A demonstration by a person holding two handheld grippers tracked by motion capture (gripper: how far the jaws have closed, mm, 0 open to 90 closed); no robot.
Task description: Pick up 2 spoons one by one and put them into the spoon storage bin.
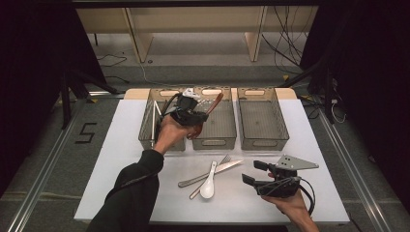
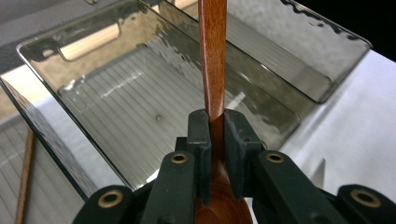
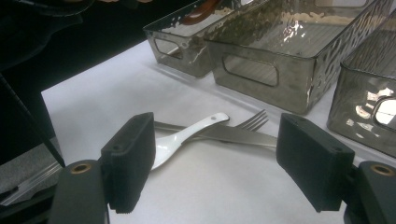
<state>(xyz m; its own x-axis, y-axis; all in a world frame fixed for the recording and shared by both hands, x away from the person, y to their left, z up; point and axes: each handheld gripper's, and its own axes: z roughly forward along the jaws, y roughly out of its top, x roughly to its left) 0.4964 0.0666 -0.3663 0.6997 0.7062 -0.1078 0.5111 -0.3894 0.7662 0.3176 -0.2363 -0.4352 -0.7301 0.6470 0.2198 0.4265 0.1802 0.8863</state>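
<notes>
My left gripper is shut on a brown wooden spoon, held above the middle clear bin. In the left gripper view the jaws pinch the wooden spoon at its neck, with the handle running away over the middle bin. My right gripper stands open low over the table's front right, nothing between its jaws. Just left of it lie a white ceramic spoon, a knife and a fork, crossed together. The right gripper faces the white spoon, knife and fork.
Three clear grey bins stand in a row at the back of the white table. The left bin holds thin sticks; the right bin looks bare. Bin fronts rise beyond the cutlery.
</notes>
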